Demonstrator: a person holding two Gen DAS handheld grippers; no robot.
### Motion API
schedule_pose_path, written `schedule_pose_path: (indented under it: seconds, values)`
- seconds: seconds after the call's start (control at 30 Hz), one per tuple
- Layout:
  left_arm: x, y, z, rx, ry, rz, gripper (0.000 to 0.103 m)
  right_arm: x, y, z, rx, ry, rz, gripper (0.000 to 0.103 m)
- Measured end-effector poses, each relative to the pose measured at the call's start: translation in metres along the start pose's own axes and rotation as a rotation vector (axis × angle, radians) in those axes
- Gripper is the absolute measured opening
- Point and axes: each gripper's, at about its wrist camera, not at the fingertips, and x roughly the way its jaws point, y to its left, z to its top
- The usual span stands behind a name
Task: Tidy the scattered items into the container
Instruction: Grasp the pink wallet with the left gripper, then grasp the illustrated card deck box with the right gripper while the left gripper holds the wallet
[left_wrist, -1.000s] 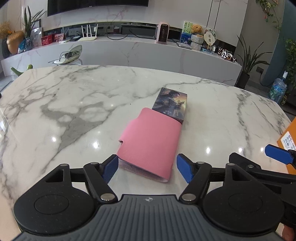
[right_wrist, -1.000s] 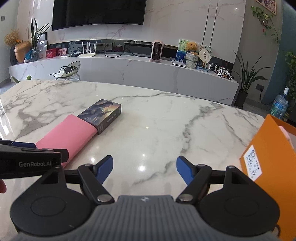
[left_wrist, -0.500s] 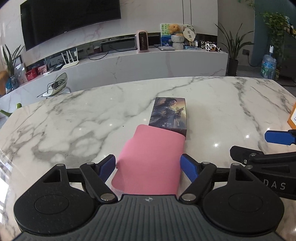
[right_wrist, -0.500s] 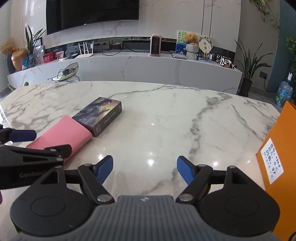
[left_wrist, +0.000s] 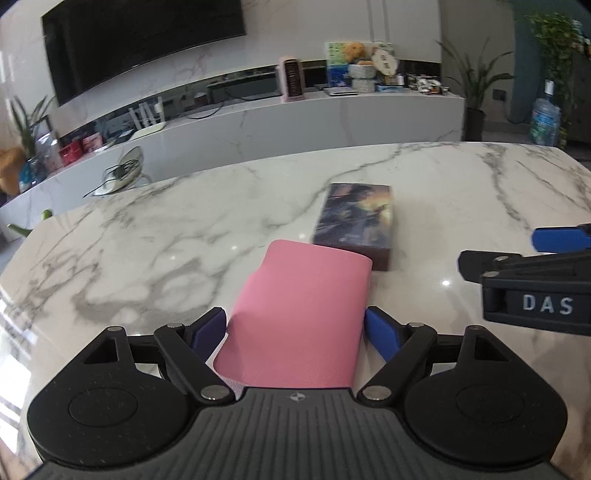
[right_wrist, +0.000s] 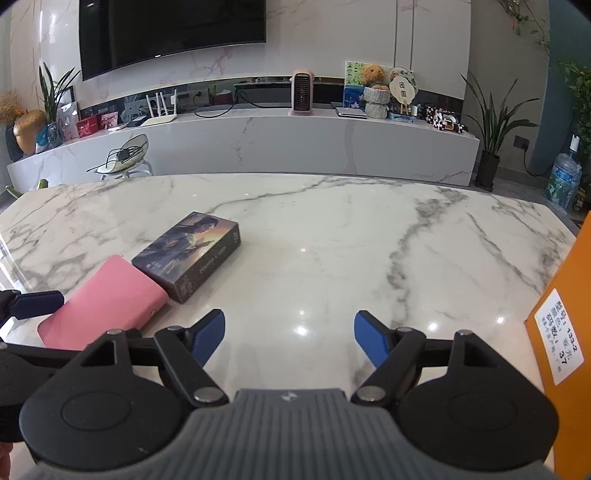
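A pink wallet-like case (left_wrist: 299, 314) lies on the marble table, with its near end between the blue fingers of my left gripper (left_wrist: 295, 332). The jaws stand open, close beside its edges. A dark illustrated box (left_wrist: 356, 221) lies just beyond the case, touching its far end. Both also show in the right wrist view: the pink case (right_wrist: 107, 302) and the box (right_wrist: 188, 254) at the left. My right gripper (right_wrist: 290, 338) is open and empty over bare marble. An orange box (right_wrist: 565, 332) stands at the right edge.
The marble table (right_wrist: 332, 229) stretches ahead to its far edge. My right gripper's side shows at the right of the left wrist view (left_wrist: 535, 284). A chair (right_wrist: 125, 155) and a long white counter (right_wrist: 295, 144) stand beyond the table.
My left gripper has moved forward over the pink case, whose near end now lies between its fingers. The right gripper has shifted slightly; the orange box sits further right in its view.
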Motion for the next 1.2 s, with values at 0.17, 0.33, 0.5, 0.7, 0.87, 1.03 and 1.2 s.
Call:
schedule_pose_path:
  seconds: [0.17,0.33,0.5,0.7,0.87,1.03,1.2]
  values:
    - [0.003,0.033,-0.001,-0.080,0.020,0.055,0.095,0.003,0.013,0.009,0.016,-0.013,0.038,0.084]
    - [0.011,0.050,0.002,-0.122,0.016,0.102,0.095,0.013,0.033,0.019,0.044,-0.021,0.071,0.086]
    - [0.020,0.061,0.008,-0.162,0.003,0.121,0.095,0.028,0.052,0.029,0.065,-0.026,0.094,0.087]
    - [0.022,0.064,0.007,-0.176,-0.015,0.123,0.095,0.052,0.066,0.042,0.083,-0.032,0.084,0.091]
    - [0.021,0.063,0.007,-0.182,-0.020,0.124,0.095,0.070,0.068,0.046,0.096,-0.019,0.071,0.092]
    - [0.022,0.065,0.006,-0.191,-0.021,0.121,0.095,0.076,0.070,0.042,0.081,0.011,0.071,0.084]
    - [0.021,0.064,0.005,-0.186,-0.022,0.119,0.095,0.071,0.072,0.037,0.038,0.025,0.087,0.075]
